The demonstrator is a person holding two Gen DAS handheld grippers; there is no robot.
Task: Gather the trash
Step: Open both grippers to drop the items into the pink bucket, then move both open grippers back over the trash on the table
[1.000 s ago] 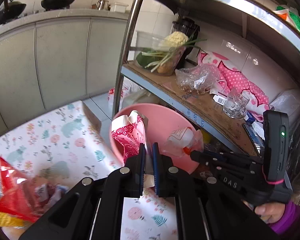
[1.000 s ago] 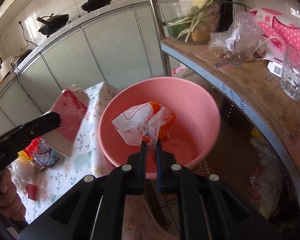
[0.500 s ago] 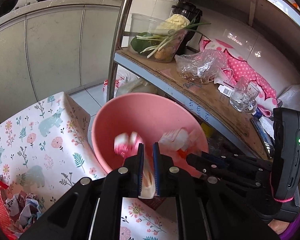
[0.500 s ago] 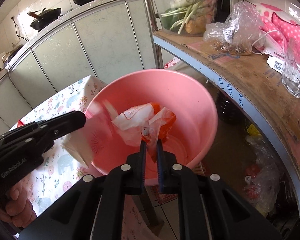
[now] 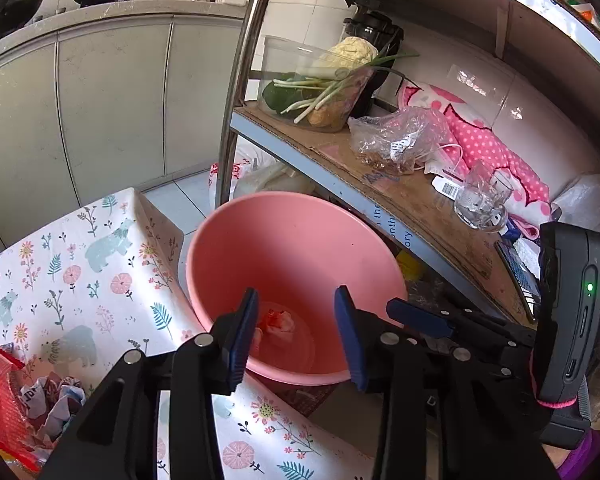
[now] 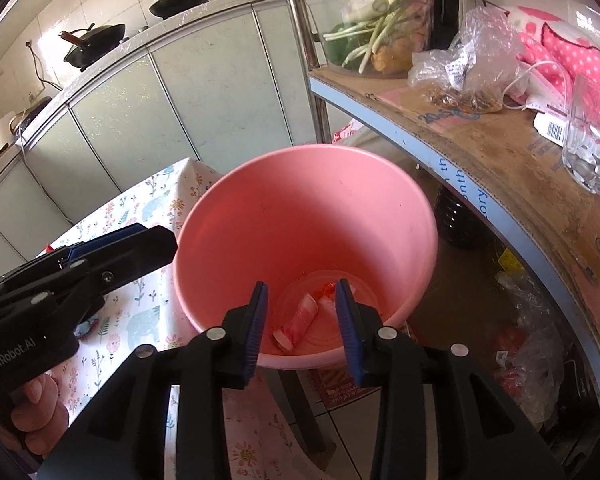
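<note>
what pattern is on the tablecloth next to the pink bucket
White tablecloth printed with bears, pink flowers and teal leaves; clearest in the left wrist view.

Pink plastic bucket (image 6: pixel 300 208) is standing upright and open-topped, just beside the corner of the floral-clothed table (image 5: pixel 80 272). Two pieces of trash are lying on its floor: a pink-and-white wrapper (image 6: pixel 300 318), tilted, resting toward the near wall, and a crumpled white-and-orange wrapper (image 6: pixel 327 291) touching it farther in. More crumpled wrappers (image 5: pixel 28 400) are sitting heaped at the table's near left edge.
</note>
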